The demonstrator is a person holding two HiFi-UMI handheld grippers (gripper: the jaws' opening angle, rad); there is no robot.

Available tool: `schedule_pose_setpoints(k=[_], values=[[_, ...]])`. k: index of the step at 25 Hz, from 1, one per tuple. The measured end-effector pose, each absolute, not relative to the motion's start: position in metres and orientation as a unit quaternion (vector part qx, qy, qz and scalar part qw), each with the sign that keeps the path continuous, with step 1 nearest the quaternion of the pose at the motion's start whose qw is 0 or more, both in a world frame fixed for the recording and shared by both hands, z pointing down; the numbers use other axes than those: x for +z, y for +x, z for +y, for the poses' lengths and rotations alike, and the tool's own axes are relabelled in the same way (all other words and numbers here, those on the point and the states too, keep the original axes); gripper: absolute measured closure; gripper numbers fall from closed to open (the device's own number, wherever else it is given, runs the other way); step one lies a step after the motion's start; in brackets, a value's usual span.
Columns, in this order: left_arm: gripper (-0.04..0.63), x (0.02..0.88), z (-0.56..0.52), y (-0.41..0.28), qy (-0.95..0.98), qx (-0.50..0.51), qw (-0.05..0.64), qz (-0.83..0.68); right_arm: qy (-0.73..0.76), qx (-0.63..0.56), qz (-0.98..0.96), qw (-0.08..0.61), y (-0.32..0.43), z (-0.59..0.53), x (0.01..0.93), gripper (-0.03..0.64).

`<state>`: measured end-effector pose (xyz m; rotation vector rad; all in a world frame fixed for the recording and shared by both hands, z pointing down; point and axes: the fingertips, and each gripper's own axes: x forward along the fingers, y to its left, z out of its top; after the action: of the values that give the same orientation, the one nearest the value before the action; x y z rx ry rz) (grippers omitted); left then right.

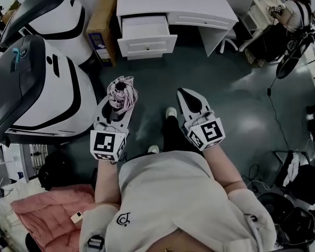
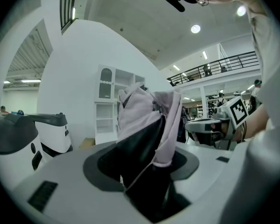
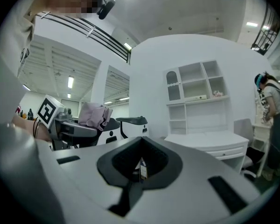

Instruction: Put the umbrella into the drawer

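A folded pale pink umbrella sticks up out of my left gripper, whose jaws are shut on its lower part. In the left gripper view the umbrella fills the middle, pink fabric over a dark core. My right gripper is level beside it, jaws shut and empty; its own view shows the closed dark jaw recess. Ahead on the floor stands a white desk with its left drawer pulled open. Both grippers are well short of it. The right gripper view shows the desk to the right.
Two big white-and-black machines crowd the left side. A cardboard box stands between them and the desk. A white chair and a person are at the far right. Pink cloth lies at lower left.
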<state>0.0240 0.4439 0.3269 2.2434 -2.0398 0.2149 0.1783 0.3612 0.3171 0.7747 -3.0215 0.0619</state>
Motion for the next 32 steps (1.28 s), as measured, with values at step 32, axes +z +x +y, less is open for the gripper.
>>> schedule_pose_setpoints(k=[32], values=[[0.354,0.360,0.061,-0.083,0.713,0.126,0.070,-0.686,0.182,0.013,-0.983,0.032,0.065,-0.037,0.340,0.611]])
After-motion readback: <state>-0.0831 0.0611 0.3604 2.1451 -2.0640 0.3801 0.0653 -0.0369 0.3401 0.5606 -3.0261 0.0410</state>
